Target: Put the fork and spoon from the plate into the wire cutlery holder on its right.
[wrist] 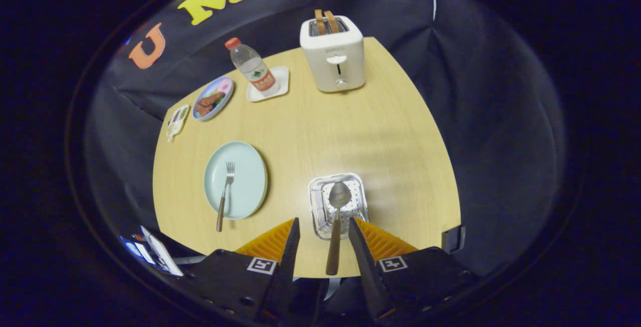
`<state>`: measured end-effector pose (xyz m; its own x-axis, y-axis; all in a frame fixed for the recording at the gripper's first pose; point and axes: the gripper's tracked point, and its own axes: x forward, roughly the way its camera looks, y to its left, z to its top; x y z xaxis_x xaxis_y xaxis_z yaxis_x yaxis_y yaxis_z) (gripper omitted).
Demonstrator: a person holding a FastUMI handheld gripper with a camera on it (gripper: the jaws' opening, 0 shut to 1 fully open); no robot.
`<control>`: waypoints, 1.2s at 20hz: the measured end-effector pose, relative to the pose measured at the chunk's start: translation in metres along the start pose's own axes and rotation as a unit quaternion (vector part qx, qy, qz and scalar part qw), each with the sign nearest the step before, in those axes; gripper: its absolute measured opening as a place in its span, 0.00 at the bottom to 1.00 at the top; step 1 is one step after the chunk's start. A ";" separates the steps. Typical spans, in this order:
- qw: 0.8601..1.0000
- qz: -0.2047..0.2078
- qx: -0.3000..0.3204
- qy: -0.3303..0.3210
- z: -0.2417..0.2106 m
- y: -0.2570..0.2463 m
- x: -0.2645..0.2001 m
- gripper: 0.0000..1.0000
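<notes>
Wood-handled spoon (pixel 335 227) between spread jaws of gripper (pixel 324 227), untouched by either, bowl over wire cutlery holder (pixel 315 202). Fork (pixel 225 194) on plate (pixel 250 167), leftward on bench (pixel 350 131).

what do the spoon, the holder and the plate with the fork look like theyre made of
Spoon, lying loose between the open tongs: shiny metal bowl, brown handle that may be wood. Holder: bright metal wire with a perforated white base. Plate: smooth pale green, glazed ceramic or plastic. Fork: metal tines, brown handle.
</notes>
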<state>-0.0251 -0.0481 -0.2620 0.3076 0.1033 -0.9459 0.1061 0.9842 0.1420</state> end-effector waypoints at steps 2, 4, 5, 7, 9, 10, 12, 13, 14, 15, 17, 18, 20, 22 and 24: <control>0.998 0.000 -0.023 -0.059 0.014 0.014 -0.011 0.77; 0.993 0.012 -0.035 -0.108 0.021 0.038 -0.022 0.87; 0.991 0.021 -0.040 -0.127 0.022 0.054 -0.026 0.92; 0.985 0.031 -0.053 -0.163 0.021 0.079 -0.029 0.96; 0.979 0.044 -0.065 -0.186 0.014 0.110 -0.027 0.96; 0.977 0.050 -0.071 -0.193 0.008 0.123 -0.021 0.97; 0.977 0.049 -0.076 -0.194 -0.003 0.143 -0.004 0.97; 0.978 0.048 -0.075 -0.190 -0.009 0.153 0.005 0.97; 0.979 0.047 -0.069 -0.188 -0.013 0.164 0.016 0.97; 0.979 0.046 -0.065 -0.186 -0.019 0.173 0.026 0.97; 0.980 0.040 -0.046 -0.187 -0.028 0.188 0.046 0.97; 0.981 0.036 -0.042 -0.184 -0.033 0.196 0.056 0.97; 0.982 0.029 -0.048 -0.179 -0.039 0.209 0.077 0.97; 0.981 0.019 -0.062 -0.181 -0.040 0.219 0.095 0.96; 0.982 0.006 -0.077 -0.173 -0.043 0.226 0.115 0.97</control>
<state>-0.0062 0.1923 -0.3510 0.6136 0.0868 -0.7849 -0.0366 0.9960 0.0815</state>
